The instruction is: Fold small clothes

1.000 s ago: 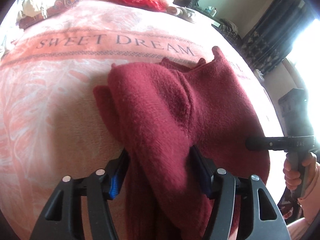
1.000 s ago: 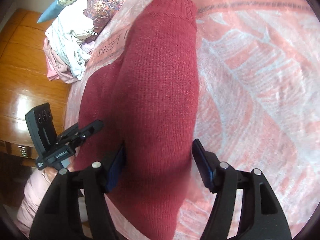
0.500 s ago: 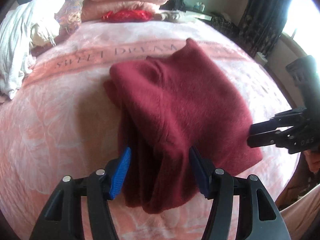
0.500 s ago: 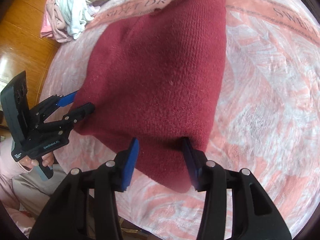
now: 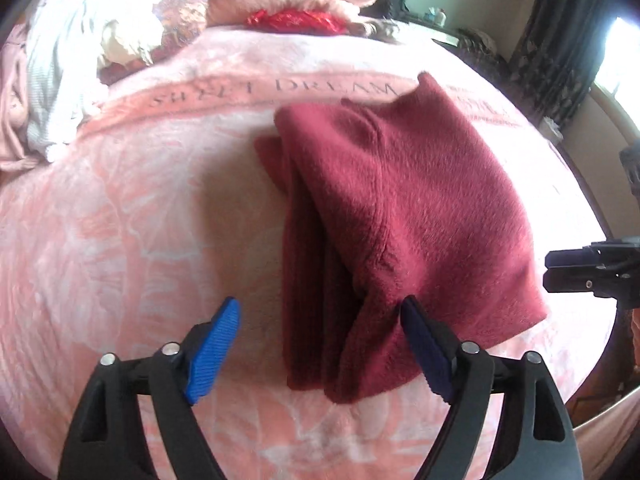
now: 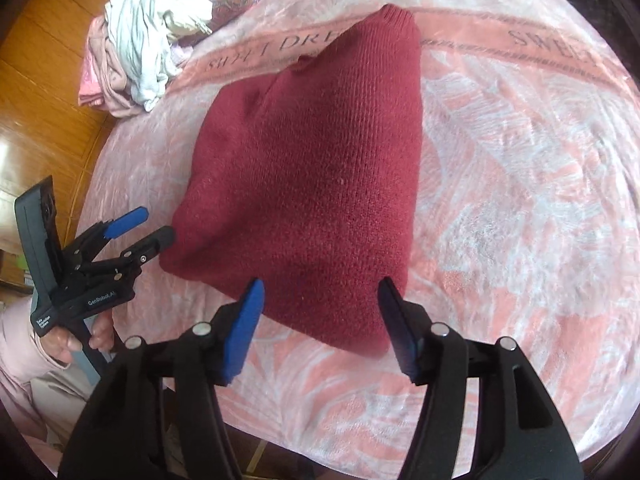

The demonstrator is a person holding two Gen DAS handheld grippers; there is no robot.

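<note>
Pink blanket (image 5: 132, 216) lettered "SWEET DREAM" covers the bed, and on it lies the folded maroon sweater (image 6: 316, 168), flat, with one folded edge showing its layers. The left gripper (image 5: 320, 344) hangs over that layered near edge, pointing steeply down; its jaws have just been opening and stand wide apart, the cloth below and between them but unpressed, one pad just at the fold. The right gripper (image 6: 320, 320) hovers over the sweater's near corner, jaws also just opened, gripping nothing. A hand (image 6: 76, 340) holds the left tool's handle. Loose clothes (image 6: 136, 48) are heaped at the blanket's far edge.
</note>
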